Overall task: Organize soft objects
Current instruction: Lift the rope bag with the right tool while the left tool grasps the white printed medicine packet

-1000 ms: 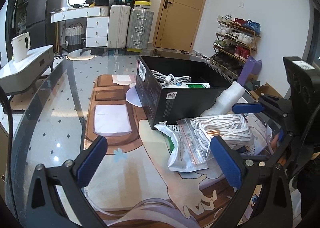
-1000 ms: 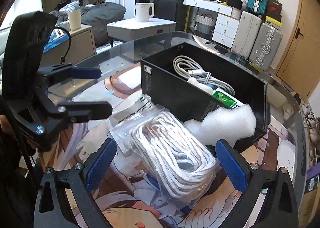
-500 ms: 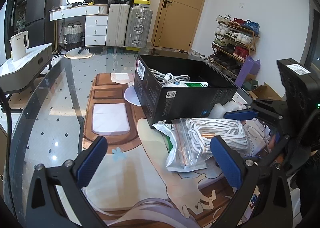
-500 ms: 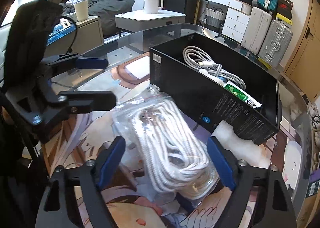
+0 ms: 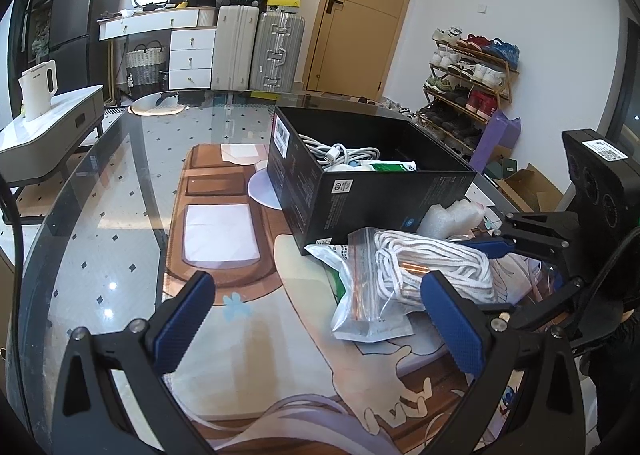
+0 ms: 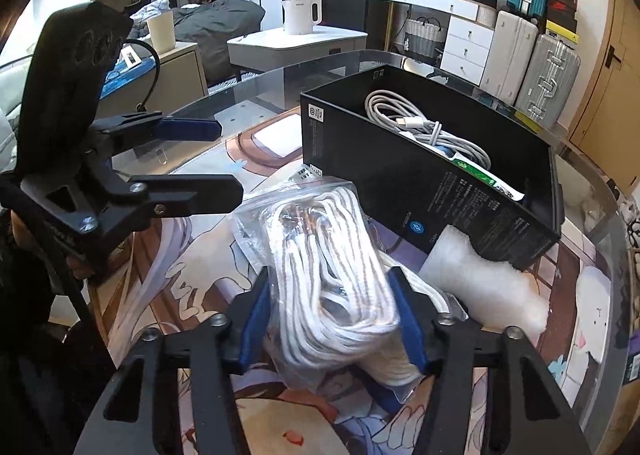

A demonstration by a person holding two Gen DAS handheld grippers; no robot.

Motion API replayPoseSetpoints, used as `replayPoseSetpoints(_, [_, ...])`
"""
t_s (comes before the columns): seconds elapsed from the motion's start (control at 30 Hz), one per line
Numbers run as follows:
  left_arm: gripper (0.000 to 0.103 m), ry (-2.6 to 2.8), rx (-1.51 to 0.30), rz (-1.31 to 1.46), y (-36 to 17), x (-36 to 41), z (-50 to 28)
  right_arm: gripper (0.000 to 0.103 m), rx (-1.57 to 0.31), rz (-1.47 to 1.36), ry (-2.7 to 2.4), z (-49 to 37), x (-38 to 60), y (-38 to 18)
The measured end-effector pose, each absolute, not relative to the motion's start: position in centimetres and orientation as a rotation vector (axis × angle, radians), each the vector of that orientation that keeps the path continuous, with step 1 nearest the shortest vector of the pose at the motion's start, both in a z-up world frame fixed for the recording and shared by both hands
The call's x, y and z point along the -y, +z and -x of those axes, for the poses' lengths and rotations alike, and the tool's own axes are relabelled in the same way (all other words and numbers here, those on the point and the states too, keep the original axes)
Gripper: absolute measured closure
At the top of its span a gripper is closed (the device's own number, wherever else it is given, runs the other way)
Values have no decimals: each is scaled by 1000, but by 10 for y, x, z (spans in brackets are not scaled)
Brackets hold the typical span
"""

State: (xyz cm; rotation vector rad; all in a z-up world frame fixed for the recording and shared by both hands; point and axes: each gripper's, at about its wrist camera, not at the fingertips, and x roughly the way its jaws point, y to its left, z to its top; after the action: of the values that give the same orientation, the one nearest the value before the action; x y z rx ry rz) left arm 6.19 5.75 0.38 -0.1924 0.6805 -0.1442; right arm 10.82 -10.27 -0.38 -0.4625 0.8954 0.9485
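Note:
A clear zip bag of coiled white rope lies on the printed mat just in front of a black open box. My right gripper has its blue pads pressed into both sides of that bag, and its jaws are closing, squeezing the coil. The left wrist view shows the same rope bag with the right gripper on its far-right end. My left gripper stands wide open over the mat, nothing between its fingers. White cables lie inside the box.
A white foam piece lies against the box's near corner. A second flat plastic bag sits under the rope bag. The glass table's edge curves round the mat; suitcases, drawers and a shoe rack stand behind.
The right gripper's jaws have come in from wide apart to pinching the rope bag, and that gripper has edged closer over it. The left gripper has stayed put and open.

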Motion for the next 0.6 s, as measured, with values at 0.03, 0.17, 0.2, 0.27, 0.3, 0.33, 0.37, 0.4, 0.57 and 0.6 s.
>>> replayPoseSetpoints(0.03, [0, -144, -681, 192, 3, -58, -62, 52, -892, 460, 946, -107, 104, -3])
replayPoseSetpoints(0.17, [0, -146, -686, 187, 2, -57, -63, 55, -874, 452, 934, -98, 113, 1])
replayPoseSetpoints(0.2, [0, -147, -687, 187, 1, -58, -63, 55, -866, 445, 926, -96, 116, 2])
replayPoseSetpoints(0.27, [0, -147, -688, 186, 1, -58, -63, 55, -857, 423, 914, -92, 122, 4])
replayPoseSetpoints(0.3, [0, -149, -688, 186, 0, -58, -63, 55, -850, 414, 903, -90, 126, 6])
replayPoseSetpoints(0.33, [0, -152, -688, 185, 0, -58, -63, 55, -841, 410, 890, -88, 130, 8])
replayPoseSetpoints(0.37, [0, -155, -689, 184, 0, -57, -63, 55, -836, 407, 882, -87, 133, 10])
replayPoseSetpoints(0.4, [0, -158, -691, 182, 0, -57, -63, 56, -830, 401, 875, -85, 136, 12])
replayPoseSetpoints(0.57, [0, -157, -704, 162, 0, -54, -64, 56, -785, 368, 839, -80, 152, 29])
replayPoseSetpoints(0.6, [0, -155, -709, 157, -1, -53, -65, 56, -774, 357, 832, -79, 155, 32])
